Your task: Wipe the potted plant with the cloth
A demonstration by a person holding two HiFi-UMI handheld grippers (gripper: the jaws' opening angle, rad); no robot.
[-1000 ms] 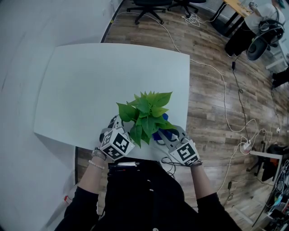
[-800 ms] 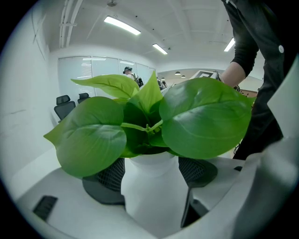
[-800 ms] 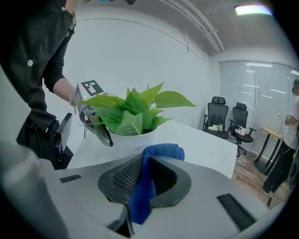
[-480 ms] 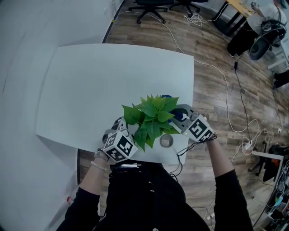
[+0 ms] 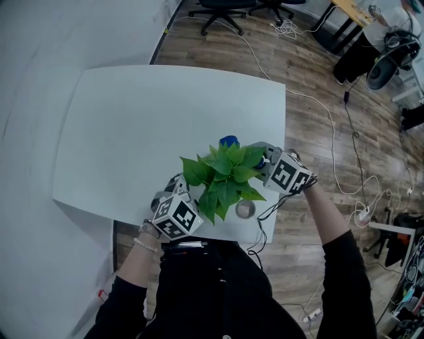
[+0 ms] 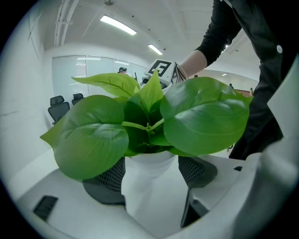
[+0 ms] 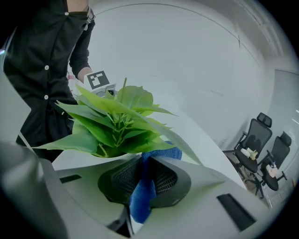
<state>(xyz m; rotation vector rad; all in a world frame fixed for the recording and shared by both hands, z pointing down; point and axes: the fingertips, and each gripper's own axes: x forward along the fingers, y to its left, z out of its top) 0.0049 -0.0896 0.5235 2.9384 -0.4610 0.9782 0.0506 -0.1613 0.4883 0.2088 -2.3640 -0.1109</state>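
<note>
The potted plant point(image 5: 225, 175), with broad green leaves, stands near the front edge of the white table point(image 5: 146, 112). In the left gripper view its white pot point(image 6: 147, 186) sits between the two dark pads point(image 6: 107, 179), and my left gripper point(image 5: 177, 198) is shut on it from the near left. My right gripper point(image 5: 264, 159) is at the plant's right side, shut on the blue cloth point(image 7: 145, 186). The cloth point(image 5: 228, 141) pokes out past the far leaves and lies against the leaves point(image 7: 117, 121) from below.
A small grey round object point(image 5: 245, 208) lies on the table just right of the pot, close to the front edge. Office chairs point(image 5: 218, 10) stand beyond the table. Cables point(image 5: 331, 132) run over the wooden floor at the right.
My right gripper has swung with the cloth from the plant's near side, round its right, to the far right side. The grey round object is now uncovered. The left gripper has kept still.
</note>
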